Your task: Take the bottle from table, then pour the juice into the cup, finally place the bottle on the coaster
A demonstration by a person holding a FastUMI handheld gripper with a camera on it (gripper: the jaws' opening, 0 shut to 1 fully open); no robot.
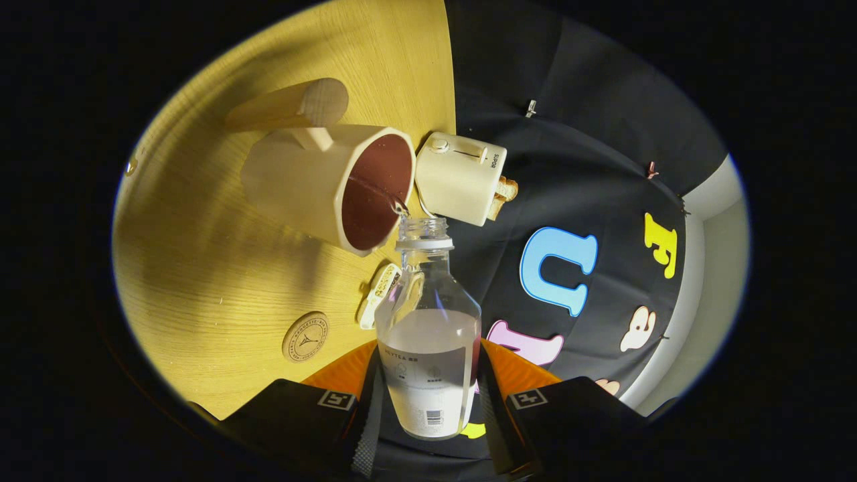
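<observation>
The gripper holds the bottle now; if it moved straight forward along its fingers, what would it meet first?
Likely the cup: the bottle, clamped in the gripper, has its mouth at the cup's rim. The toaster lies close beside; depth is unclear.

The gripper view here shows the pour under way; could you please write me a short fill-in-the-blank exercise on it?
1. The tongs are shut on the ____, both fingers pressing its sides.
2. The bottle's open mouth sits at the rim of the ____.
3. The round wooden coaster lies on the ____, with nothing on it.
4. Just beyond the cup stands a small toaster with ____ sticking out of it.

Missing words: bottle; cup; table; toast
</observation>
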